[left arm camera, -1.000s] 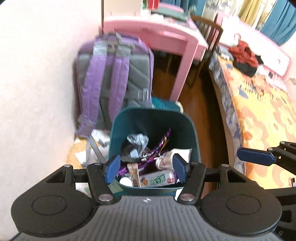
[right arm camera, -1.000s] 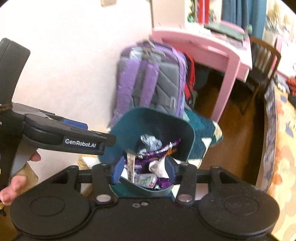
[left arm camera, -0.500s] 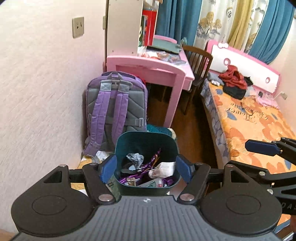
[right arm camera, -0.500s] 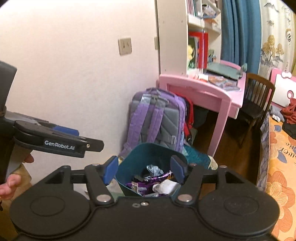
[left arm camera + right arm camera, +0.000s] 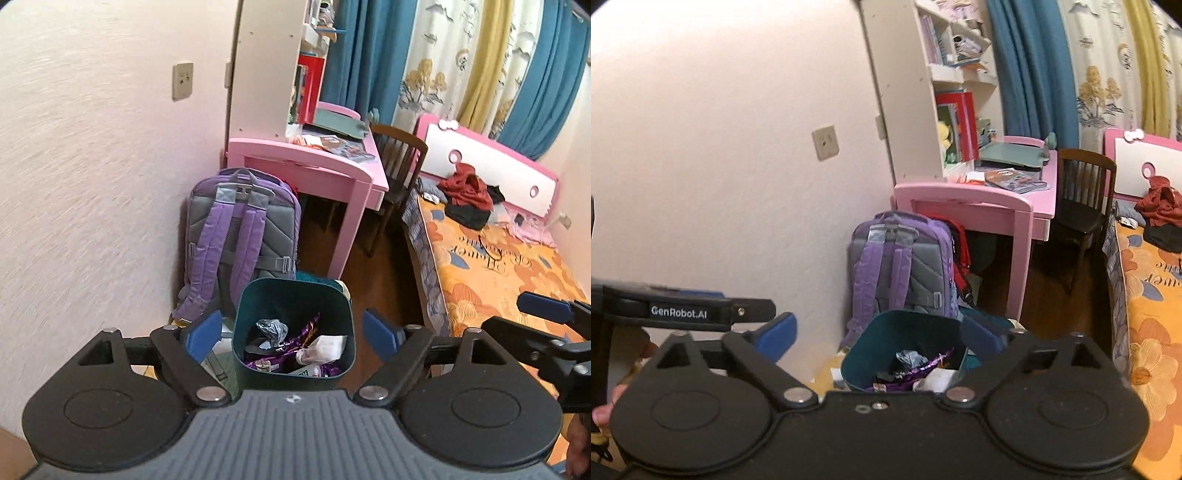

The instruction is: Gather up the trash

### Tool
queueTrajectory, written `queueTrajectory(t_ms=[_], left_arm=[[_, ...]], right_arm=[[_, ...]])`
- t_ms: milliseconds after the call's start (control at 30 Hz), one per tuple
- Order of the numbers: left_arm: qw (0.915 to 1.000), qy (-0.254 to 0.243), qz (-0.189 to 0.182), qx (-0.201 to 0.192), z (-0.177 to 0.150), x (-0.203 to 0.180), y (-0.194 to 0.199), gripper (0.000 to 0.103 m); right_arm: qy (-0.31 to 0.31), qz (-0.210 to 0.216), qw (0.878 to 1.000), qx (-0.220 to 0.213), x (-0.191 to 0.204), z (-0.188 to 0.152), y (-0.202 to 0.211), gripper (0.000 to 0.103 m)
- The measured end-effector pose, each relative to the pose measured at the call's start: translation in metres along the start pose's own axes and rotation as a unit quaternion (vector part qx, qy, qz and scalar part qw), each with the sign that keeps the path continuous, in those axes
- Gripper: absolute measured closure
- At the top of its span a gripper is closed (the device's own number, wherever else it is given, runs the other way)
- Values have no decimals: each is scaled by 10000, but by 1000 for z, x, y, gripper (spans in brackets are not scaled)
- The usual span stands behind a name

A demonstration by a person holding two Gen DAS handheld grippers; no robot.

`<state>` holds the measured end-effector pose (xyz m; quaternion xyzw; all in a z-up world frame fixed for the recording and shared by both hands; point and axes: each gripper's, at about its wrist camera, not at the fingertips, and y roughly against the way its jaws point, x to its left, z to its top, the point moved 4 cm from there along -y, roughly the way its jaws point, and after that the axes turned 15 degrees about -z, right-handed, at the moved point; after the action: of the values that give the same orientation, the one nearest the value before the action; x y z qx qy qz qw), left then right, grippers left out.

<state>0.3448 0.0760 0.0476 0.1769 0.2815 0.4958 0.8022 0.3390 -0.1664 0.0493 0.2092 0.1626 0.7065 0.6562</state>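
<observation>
The trash bin (image 5: 293, 332), dark teal and roughly square, is seen standing on the floor just in front of a purple backpack (image 5: 240, 236) that is propped against the wall. The bin is already part-filled: a crumpled silver wrapper (image 5: 272, 328), purple foil wrappers (image 5: 295, 338) and a white wad of paper or plastic (image 5: 321, 349) are visible inside, lying loosely on top of one another. The placement by the wall, beside the pink desk (image 5: 314, 166), is judged to keep the bin out of the walkway.

The left gripper (image 5: 293, 334) is held above and short of the bin, its jaws spread wide and nothing between them; the blue pads (image 5: 201, 334) frame the bin in the left wrist view without touching it. The right gripper (image 5: 882, 338) is likewise spread apart and empty, held alongside on the bed side. Both being empty and raised, it is judged that nothing is being carried at present and that further litter is to be looked for.

Pale scraps (image 5: 221, 345) are seen on the floor just left of the bin; whether they are trash cannot be told. Farther out, a dark chair (image 5: 397, 162) is tucked by the desk, and a bed (image 5: 517, 266) with an orange floral cover carries a heap of red and black clothes (image 5: 467, 195).
</observation>
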Motion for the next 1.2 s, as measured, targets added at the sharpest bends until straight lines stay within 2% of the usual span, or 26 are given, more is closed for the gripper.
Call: queueTrajectory(t_ms=[167,300,333,400,633,1200], left_arm=[[9999,65,97,4,-1,8,3,19],[9999,148,32,6,-1,13,5,17],[9999,140,41,6,-2,13,5,15],[9999,125,27,-7,-2,14,7,0],[10000,-30,17,36,0,12,6,0],[9995,-16,19,302,1,20,-4,0]], right_arm=[[-232,88,9997,-35,0,-2,3,0],[-195,98,9998,23,8,-4,1,0],[-169,89,9998,22,10,-4,1,0],[-121,56,9999,-5,15,-5,2,0],[-63,-125,9999,-75,22,-5,2,0],[-68,-201,9998,11,34,-8,-4,0]])
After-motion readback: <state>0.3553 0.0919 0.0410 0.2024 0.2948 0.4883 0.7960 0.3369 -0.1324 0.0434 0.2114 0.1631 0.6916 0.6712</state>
